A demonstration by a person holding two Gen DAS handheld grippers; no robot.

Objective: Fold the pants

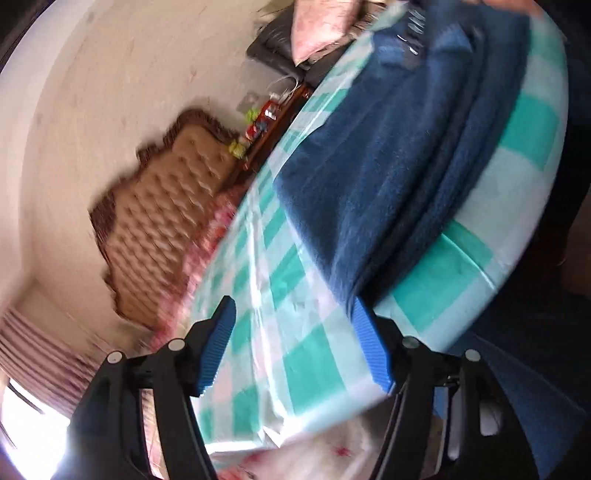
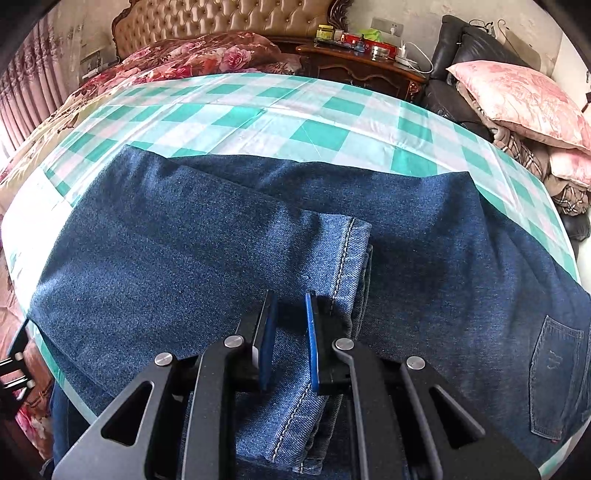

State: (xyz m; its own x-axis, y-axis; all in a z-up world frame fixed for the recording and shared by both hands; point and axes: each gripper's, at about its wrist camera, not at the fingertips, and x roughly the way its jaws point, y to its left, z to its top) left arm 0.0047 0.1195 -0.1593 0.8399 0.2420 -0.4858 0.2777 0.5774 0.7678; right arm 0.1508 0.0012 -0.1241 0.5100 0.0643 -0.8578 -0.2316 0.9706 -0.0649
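Observation:
Blue denim pants [image 2: 184,258] lie folded across a green-and-white checked sheet [image 2: 258,110], with a back pocket [image 2: 554,369] at the right. A stitched leg hem [image 2: 347,251] lies on top near the middle. My right gripper [image 2: 291,295] points down at that hem, its blue pads close together with denim pinched between them. In the blurred left wrist view the pants [image 1: 388,166] stretch away at the upper right. My left gripper [image 1: 293,301] stands open over the sheet [image 1: 306,350], nothing between its pads, its right fingertip beside the pants' near edge.
A tufted headboard [image 2: 229,22] and a floral quilt [image 2: 207,55] lie beyond the sheet. A dark nightstand [image 2: 362,62] carries jars and bottles. Pink pillows [image 2: 517,99] are piled on a black sofa [image 2: 461,48] at the right. Curtains [image 2: 22,103] hang at the left.

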